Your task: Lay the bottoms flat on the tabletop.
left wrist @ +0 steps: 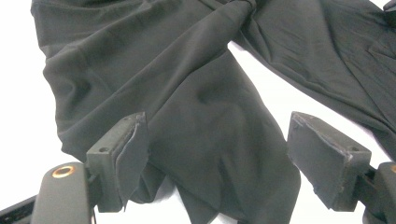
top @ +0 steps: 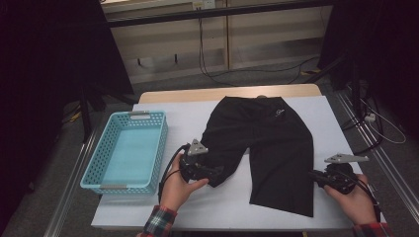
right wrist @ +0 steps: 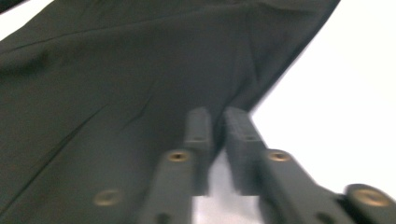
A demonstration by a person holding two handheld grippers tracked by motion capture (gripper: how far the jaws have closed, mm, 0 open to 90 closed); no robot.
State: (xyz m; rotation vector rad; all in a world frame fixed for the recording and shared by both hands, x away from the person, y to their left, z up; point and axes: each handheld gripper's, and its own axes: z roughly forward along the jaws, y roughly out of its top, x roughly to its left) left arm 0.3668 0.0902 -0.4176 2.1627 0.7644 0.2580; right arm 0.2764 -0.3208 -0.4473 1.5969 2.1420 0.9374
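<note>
shorts (top: 267, 148): black, spread flat on the white counter (top: 326, 111), right of the blue basket (top: 126, 150), ready to fold.
left tool (top: 215, 172): jaws spread, straddling the leg hem nearest the basket (no pinch).
right tool (top: 314, 176): jaws pressed together at the far leg's outer edge; cloth between them, can't tell.

The right gripper view was blurred — the weave of the black shorts (right wrist: 116, 84) was smeared, and whether the right gripper (right wrist: 215, 122) pinched the hem could not be told. In the left gripper view the shorts (left wrist: 196, 102) ran off the top and right edges. From above, the left gripper (top: 213, 174) hid the left leg's hem corner — its jaw tips merged with the dark cloth.
</note>
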